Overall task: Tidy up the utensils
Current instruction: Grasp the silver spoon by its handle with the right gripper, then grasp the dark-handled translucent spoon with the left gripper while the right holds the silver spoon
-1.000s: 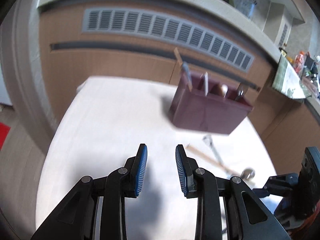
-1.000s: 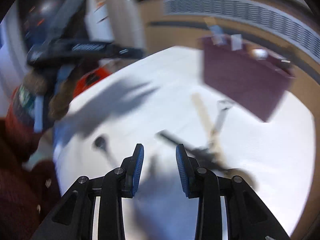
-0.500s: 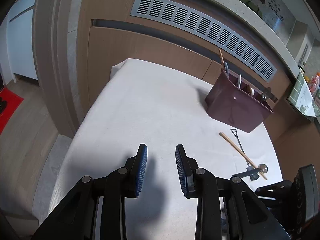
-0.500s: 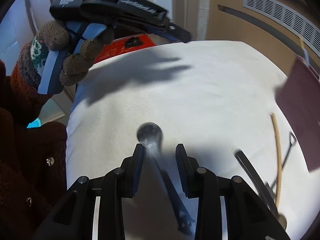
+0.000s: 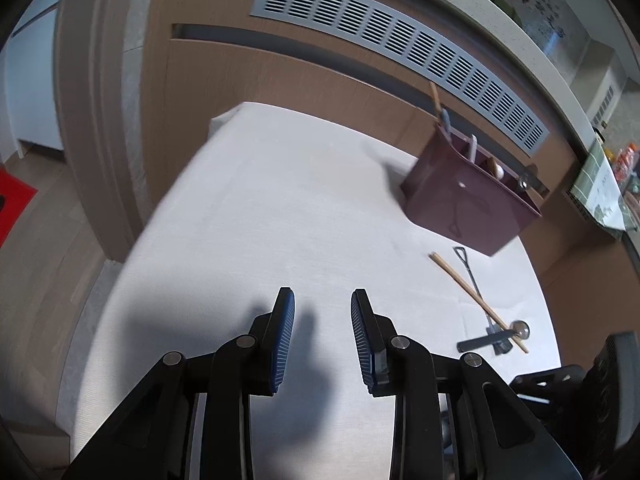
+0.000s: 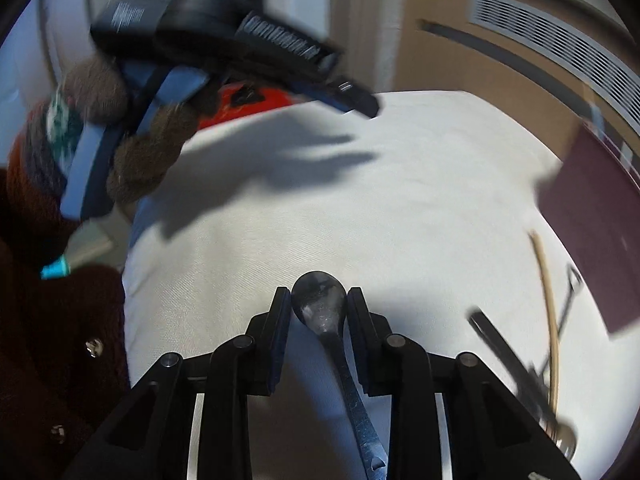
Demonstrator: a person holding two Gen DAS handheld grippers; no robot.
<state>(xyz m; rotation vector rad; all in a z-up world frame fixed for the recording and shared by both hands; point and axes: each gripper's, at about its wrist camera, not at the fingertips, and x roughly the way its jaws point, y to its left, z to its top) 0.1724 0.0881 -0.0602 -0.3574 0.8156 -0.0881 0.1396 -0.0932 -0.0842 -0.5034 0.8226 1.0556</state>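
My right gripper [image 6: 318, 296] is low over the white tablecloth [image 6: 400, 208]. Its jaws are closing on the bowl of a dark metal spoon [image 6: 320, 308], and both pads touch the bowl's sides. The spoon's handle runs back under the gripper. My left gripper [image 5: 322, 300] hangs open above the cloth [image 5: 280, 200] with nothing between its fingers. A maroon utensil holder [image 5: 468, 208] stands at the far right with several utensils upright in it. Loose on the cloth lie a wooden chopstick [image 5: 472, 296], a thin black-handled utensil [image 5: 466, 266] and a dark flat piece [image 5: 484, 340].
A wood-panelled wall with a grey vent grille [image 5: 400, 40] rises behind the table. The person's gloved hand [image 6: 132, 148] holds the left gripper at the upper left of the right wrist view. The cloth's left edge [image 5: 132, 248] drops to the floor.
The right gripper came down over the spoon; the bowl now sits between its pads, which have narrowed. The left gripper drifted a little and stays open.
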